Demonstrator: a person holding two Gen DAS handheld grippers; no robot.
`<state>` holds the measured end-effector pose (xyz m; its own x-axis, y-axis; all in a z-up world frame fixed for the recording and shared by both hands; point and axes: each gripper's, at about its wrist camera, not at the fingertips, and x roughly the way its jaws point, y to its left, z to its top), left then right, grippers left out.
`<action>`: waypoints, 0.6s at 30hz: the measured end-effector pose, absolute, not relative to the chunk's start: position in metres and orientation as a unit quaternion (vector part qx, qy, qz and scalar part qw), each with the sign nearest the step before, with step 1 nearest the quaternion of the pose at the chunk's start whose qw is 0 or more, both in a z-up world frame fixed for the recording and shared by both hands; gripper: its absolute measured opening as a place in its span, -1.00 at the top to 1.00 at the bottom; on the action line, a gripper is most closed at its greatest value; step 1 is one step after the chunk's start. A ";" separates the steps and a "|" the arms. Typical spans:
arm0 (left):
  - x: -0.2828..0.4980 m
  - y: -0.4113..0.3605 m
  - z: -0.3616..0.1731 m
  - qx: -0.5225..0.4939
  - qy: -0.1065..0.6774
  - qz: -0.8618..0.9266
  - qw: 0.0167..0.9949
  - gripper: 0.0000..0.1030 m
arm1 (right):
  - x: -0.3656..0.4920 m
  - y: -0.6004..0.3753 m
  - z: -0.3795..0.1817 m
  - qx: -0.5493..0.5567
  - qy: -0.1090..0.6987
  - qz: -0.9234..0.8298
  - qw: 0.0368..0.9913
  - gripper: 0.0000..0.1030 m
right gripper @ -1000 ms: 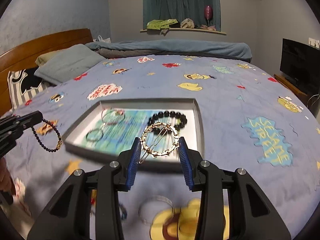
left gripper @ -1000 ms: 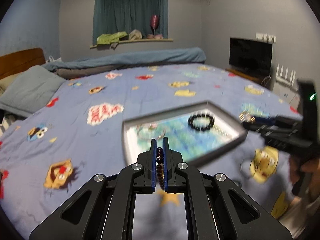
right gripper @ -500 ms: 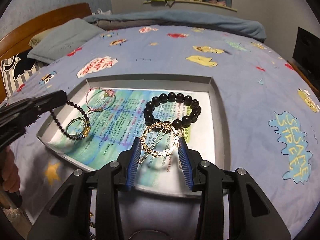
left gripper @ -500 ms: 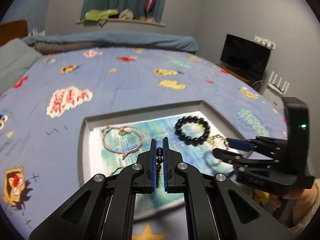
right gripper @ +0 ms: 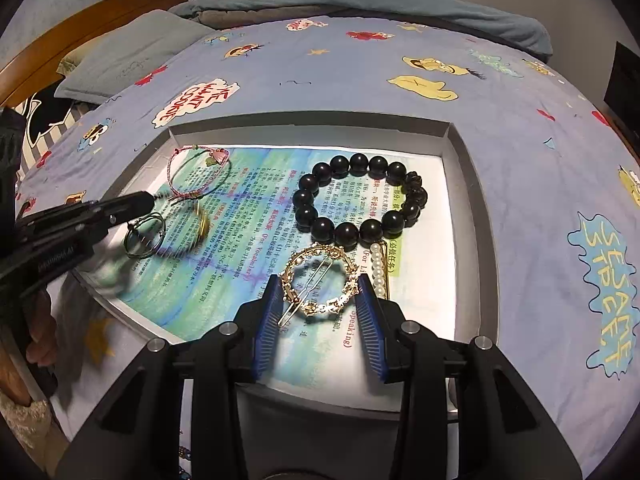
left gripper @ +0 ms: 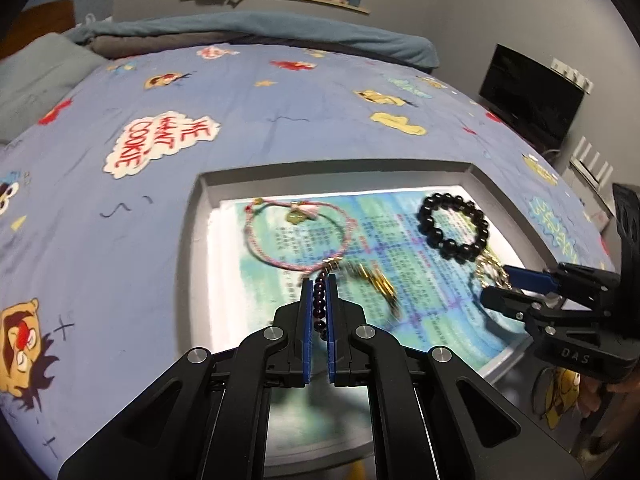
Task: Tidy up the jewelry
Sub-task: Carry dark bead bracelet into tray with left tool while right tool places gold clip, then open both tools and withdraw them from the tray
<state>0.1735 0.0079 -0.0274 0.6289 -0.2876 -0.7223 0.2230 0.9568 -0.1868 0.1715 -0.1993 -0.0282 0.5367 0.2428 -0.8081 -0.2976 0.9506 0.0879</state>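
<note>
Two handheld grippers work over a shallow grey tray point(right gripper: 466, 168) set on a blue cartoon-print bedspread point(right gripper: 532, 128). The left gripper point(left gripper: 319, 304) has its jaws pressed together on a strand of small dark beads point(left gripper: 319, 300), the strand's gold clasp end point(left gripper: 378, 280) blurred just above the tray's printed paper liner point(right gripper: 256, 240). The right gripper point(right gripper: 320, 304) pinches a round gold hair clip point(right gripper: 320, 278) between its blue pads point(right gripper: 266, 320), holding it over the near part of the tray. Inside the tray, a bracelet of large black beads point(right gripper: 356, 200) lies toward the right, a short string of pearls point(right gripper: 378, 268) touches its near edge, and a thin pink cord bracelet point(right gripper: 198, 172) rests at the far left — close to the left gripper's tip. A pillow point(right gripper: 132, 56) and wooden headboard point(right gripper: 80, 28) lie at the far left of the bed, a dark screen point(left gripper: 528, 100) at the right.
</note>
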 end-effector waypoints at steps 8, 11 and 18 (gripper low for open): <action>0.167 -0.015 -0.029 -0.015 0.407 -0.172 0.897 0.87 | 0.173 -0.198 -0.029 -0.029 0.457 0.155 0.875 0.25; 0.165 -0.020 -0.032 -0.004 0.410 -0.174 0.895 0.87 | 0.173 -0.199 -0.028 -0.027 0.459 0.157 0.874 0.25; 0.165 -0.019 -0.035 -0.010 0.414 -0.178 0.892 0.52 | 0.173 -0.199 -0.027 -0.022 0.460 0.159 0.873 0.20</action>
